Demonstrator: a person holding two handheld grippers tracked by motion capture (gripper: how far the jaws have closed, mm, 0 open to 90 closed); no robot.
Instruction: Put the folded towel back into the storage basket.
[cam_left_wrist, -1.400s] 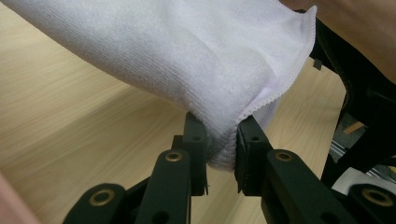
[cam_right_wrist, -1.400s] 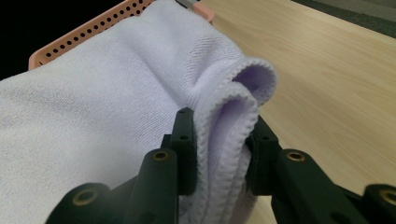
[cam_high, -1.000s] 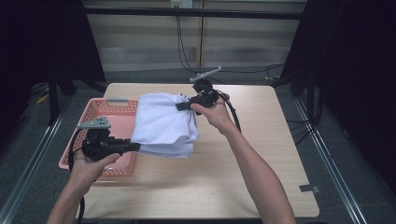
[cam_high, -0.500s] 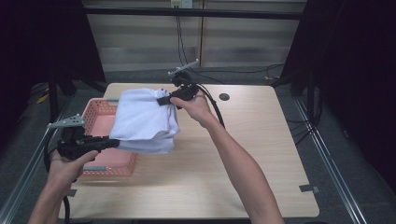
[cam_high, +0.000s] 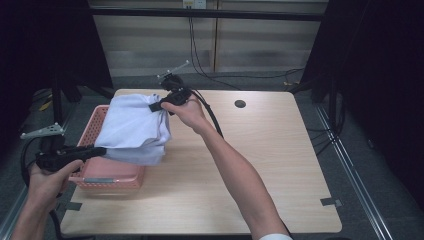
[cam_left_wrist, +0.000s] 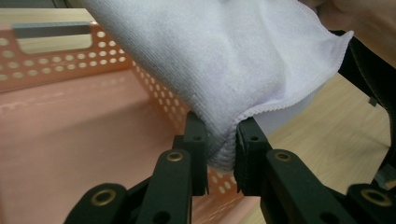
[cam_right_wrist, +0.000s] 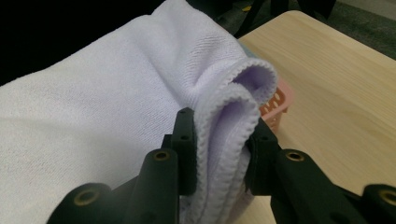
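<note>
A folded white towel (cam_high: 134, 127) hangs in the air between my two grippers, partly over a pink perforated basket (cam_high: 107, 176) at the table's left edge. My left gripper (cam_high: 97, 151) is shut on the towel's near corner; in the left gripper view the cloth (cam_left_wrist: 224, 70) bunches between the pads above the basket's floor (cam_left_wrist: 70, 130). My right gripper (cam_high: 157, 106) is shut on the far corner, where the towel's hemmed fold (cam_right_wrist: 233, 112) is pinched between the jaws. The towel's right part overhangs the wooden table (cam_high: 260, 165).
The basket (cam_right_wrist: 278, 105) sits at the table's left side, its inside bare where it shows. A round cable hole (cam_high: 240, 104) lies in the tabletop toward the back. Black cables trail from both grippers. Dark floor and metal rails surround the table.
Both grippers have carried the towel leftward, from over the table's left-middle to partly above the basket. The grip on both corners is unchanged.
</note>
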